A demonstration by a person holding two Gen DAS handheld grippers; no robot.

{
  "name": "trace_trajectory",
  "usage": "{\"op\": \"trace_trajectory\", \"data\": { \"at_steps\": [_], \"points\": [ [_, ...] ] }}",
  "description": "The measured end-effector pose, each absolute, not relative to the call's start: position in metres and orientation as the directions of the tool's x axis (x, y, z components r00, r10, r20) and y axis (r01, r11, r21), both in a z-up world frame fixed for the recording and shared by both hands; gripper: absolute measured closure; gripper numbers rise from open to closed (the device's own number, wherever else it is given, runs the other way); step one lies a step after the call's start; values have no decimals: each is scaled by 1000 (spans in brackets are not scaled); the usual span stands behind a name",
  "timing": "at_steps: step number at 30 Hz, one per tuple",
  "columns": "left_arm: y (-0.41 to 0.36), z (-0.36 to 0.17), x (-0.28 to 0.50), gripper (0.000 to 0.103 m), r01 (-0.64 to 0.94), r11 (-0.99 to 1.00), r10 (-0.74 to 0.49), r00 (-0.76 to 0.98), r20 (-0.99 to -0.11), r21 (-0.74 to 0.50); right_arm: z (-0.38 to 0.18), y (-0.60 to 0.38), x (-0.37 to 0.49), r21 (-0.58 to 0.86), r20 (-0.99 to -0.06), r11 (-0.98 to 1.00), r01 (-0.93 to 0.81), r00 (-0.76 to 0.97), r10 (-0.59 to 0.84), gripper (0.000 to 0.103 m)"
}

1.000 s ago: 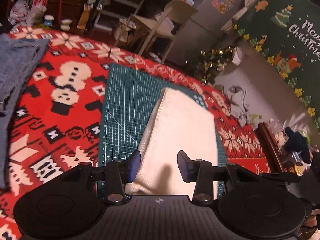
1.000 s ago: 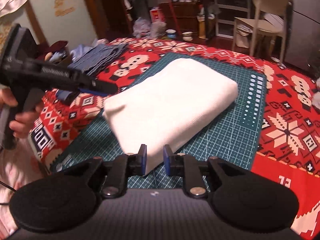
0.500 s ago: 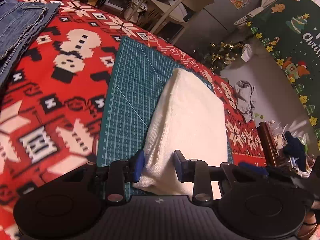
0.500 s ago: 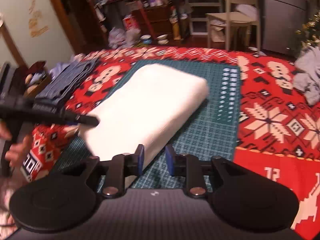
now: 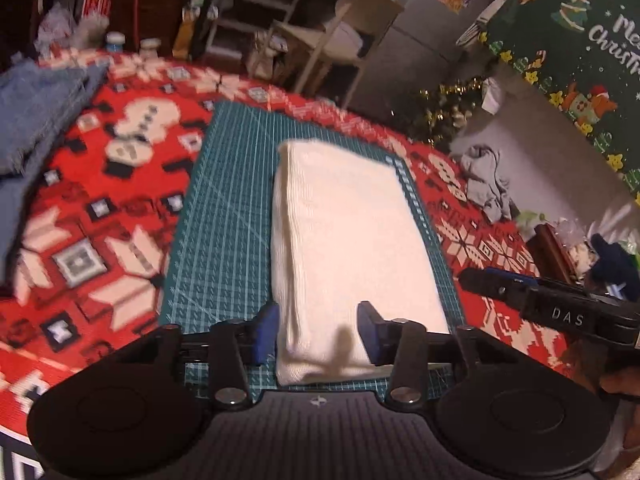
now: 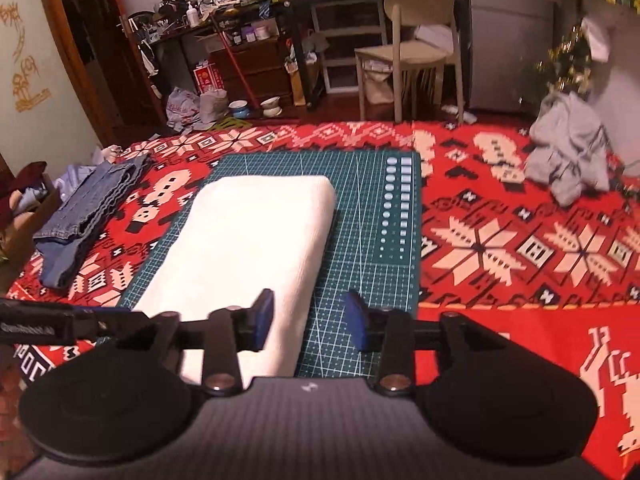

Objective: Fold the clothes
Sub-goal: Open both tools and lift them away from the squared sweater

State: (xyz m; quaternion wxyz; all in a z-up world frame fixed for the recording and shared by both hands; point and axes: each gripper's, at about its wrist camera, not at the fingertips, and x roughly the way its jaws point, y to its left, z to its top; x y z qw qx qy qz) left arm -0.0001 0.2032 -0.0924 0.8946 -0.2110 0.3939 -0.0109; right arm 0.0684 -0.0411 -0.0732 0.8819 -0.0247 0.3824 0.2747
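Near end of the folded white cloth [image 5: 352, 248] hidden behind the left claw's [image 5: 318, 332] body.

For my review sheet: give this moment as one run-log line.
stage: release after fold | left tongs: just opened, off white garment | right tongs: just opened, empty | garment: folded on green mat

Pretty dim, cluttered room: beige chair [image 6: 408, 46] by a messy dark desk [image 6: 296, 0], grey fridge [image 6: 508, 32] (stickers on it), green Christmas banner [image 5: 576, 40] hanging right.

The green banner [image 5: 576, 40] carries white words, cut at the edge: "Me" and "Christm". The black arm of the right tongs [image 5: 568, 312] shows "DAS".
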Motion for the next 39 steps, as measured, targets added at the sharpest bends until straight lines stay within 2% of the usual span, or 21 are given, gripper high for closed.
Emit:
{"op": "trace_trajectory", "data": {
  "at_steps": [2, 4, 6, 14, 17, 23, 29, 33, 39],
  "points": [
    [202, -90, 0, 48, -151, 919, -163, 692, -703, -363, -71, -33, 64, 148, -685, 849, -506, 567, 458, 43],
    [200, -90, 1, 46, -167, 926, -138, 686, -715, -340, -70, -25, 59, 125, -685, 854, -505, 579, 443, 35],
    [199, -90, 3, 46, -190, 932, -106, 671, -734, -309, -71, -15, 56, 95, -701, 865, -493, 583, 409, 21],
    [196, -86, 2, 43, -229, 945, -28, 656, -754, -234, -74, -3, 50, 79, -737, 876, -475, 564, 373, 1],
    [194, -83, 1, 39, -273, 944, 37, 643, -765, -184, -74, -2, 48, 59, -738, 881, -469, 574, 355, 1],
    [188, -77, -4, 28, -317, 942, 136, 659, -739, -110, -84, 12, 43, -86, -776, 890, -447, 590, 222, 1],
    [182, -70, -7, 25, -293, 948, 117, 688, -716, -127, -76, 10, 42, -83, -763, 912, -401, 615, 201, 1],
    [178, -63, -1, 25, -282, 957, 142, 672, -727, -74, -68, 15, 41, -189, -739, 921, -340, 667, 95, 1],
    [179, -58, 1, 18, -252, 968, 173, 664, -728, 1, -44, 16, 37, -136, -718, 902, -410, 668, 195, 1]
  ]
}}
